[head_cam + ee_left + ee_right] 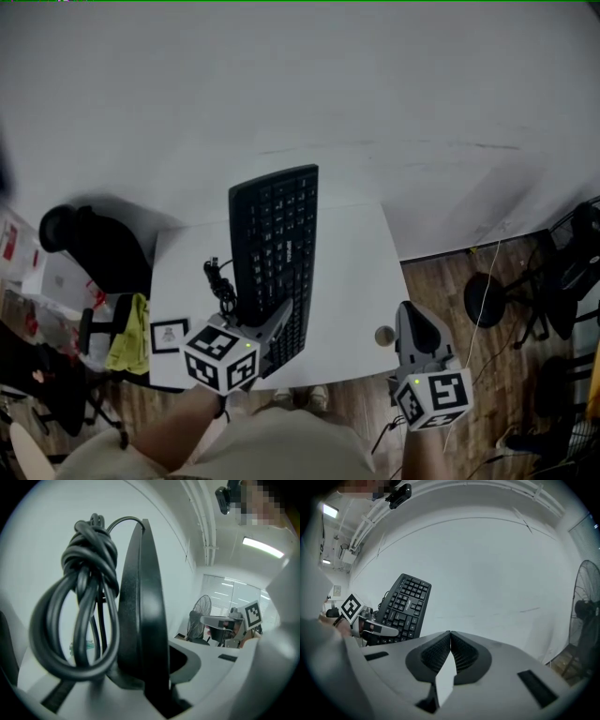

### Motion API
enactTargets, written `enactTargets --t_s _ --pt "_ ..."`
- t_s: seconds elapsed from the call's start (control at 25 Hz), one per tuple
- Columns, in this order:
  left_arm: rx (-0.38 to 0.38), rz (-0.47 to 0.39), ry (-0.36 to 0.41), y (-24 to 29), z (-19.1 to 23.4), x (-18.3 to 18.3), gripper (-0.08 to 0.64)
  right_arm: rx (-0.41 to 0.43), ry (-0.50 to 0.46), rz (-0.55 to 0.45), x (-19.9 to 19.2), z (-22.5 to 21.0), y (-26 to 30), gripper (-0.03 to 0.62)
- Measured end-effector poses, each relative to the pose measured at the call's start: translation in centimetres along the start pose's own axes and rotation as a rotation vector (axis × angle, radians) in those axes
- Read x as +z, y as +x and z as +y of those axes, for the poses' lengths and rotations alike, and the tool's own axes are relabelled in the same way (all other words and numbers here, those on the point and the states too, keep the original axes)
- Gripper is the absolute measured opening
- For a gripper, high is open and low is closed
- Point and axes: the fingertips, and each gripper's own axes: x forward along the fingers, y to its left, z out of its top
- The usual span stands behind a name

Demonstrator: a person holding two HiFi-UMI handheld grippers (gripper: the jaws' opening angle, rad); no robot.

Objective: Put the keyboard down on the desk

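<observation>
The keyboard [277, 253] is black and full-size, with its keys showing. It is held up off the white desk [352, 291], running lengthwise away from the desk's near edge, and its far end reaches past the desk's far edge. The left gripper [275, 325] clamps its near short end. Its black cable [220, 281], bundled in a knotted coil, hangs just beside its left side above the desk.

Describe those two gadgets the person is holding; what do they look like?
The left hand-held gripper and right hand-held gripper each have a light grey plastic body ending in a white cube printed with black square markers, with a small green light on it. The right one's pads are dark and ribbed. The person wears light beige clothing.
</observation>
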Motion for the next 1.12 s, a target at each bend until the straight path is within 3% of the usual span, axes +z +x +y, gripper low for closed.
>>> enactTargets --t_s 0.28,0.6,0.76,0.96,1.12 --pt "-0.047 0.033 -0.079 4.5 2.5 -0.2 0.101 -0.032 -0.041 0.033 -0.5 -1.4 1.8 0.026" --pt "-0.128 0.096 -0.225 9.4 4.0 -2.3 0.101 -0.039 0.013 0.083 -3.0 -1.6 5.5 0.026" --pt "-0.139 0.154 -0.308 13.0 5.5 -4.3 0.101 -0.033 0.021 0.111 -4.4 -2.1 7.6 0.026" --pt "-0.169 0.224 -0.463 16.9 7.0 -7.9 0.101 -0.025 0.038 0.164 -7.1 -3.0 10.1 0.026" --pt "-0.17 0.29 -0.504 19.4 7.9 -11.6 0.101 -0.027 0.061 0.212 -9.8 -3.7 11.5 0.026"
